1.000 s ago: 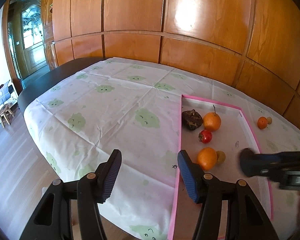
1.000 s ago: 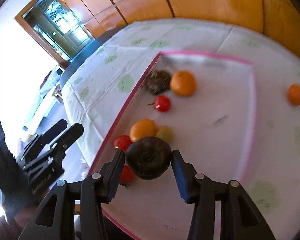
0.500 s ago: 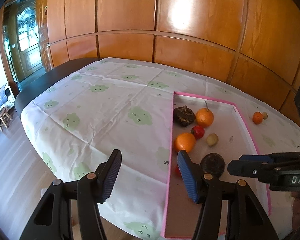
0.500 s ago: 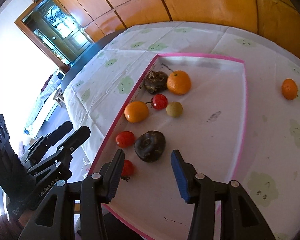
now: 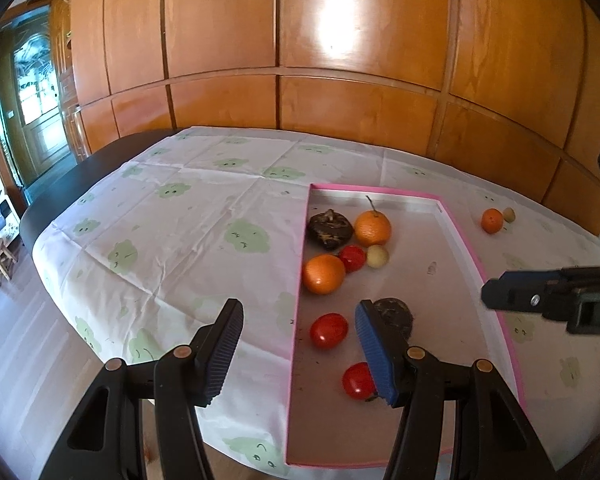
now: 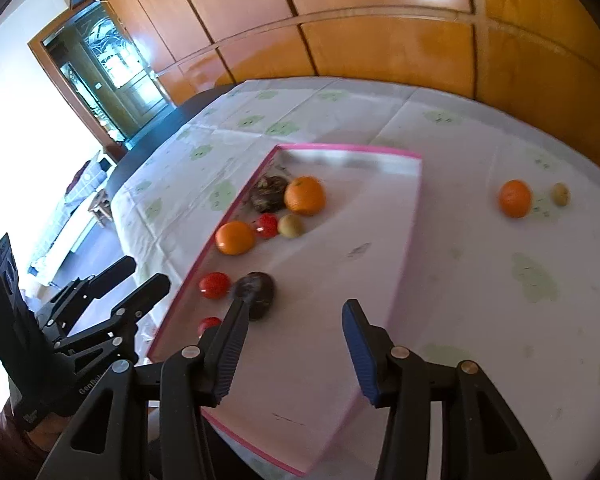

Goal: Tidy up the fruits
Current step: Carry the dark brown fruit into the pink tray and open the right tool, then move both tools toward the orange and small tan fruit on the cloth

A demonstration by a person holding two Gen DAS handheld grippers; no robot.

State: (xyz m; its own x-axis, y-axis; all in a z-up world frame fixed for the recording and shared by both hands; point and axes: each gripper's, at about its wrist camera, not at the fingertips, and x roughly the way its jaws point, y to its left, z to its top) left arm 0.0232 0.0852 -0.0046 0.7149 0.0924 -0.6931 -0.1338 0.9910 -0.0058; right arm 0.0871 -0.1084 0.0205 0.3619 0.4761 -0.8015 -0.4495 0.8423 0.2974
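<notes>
A pink-rimmed tray (image 5: 301, 240) (image 6: 348, 149) lies on the tablecloth. It holds two oranges (image 5: 373, 228), three red tomatoes (image 5: 328, 330), a small yellowish fruit (image 5: 377, 256) and two dark fruits. The nearer dark fruit (image 6: 258, 290) (image 5: 396, 312) rests on the tray floor just beyond my right gripper (image 6: 295, 308), which hangs open and empty above the tray. My left gripper (image 5: 298, 320) is open and empty over the tray's left rim. A small orange (image 6: 515, 198) and a small greenish fruit (image 6: 560, 194) sit on the cloth right of the tray.
The cloth-covered table (image 5: 180, 240) backs onto a wood-panelled wall (image 5: 340, 100). Its dark bare end (image 5: 72, 184) and a doorway (image 5: 36, 92) are to the left. A small stool (image 5: 0, 258) stands on the floor below. My right gripper's finger (image 5: 504, 292) reaches in from the right.
The dark fruit that was between my right gripper's fingers now lies on the tray, and that gripper has drawn back and up. My left gripper has shifted, so more of the tray shows.
</notes>
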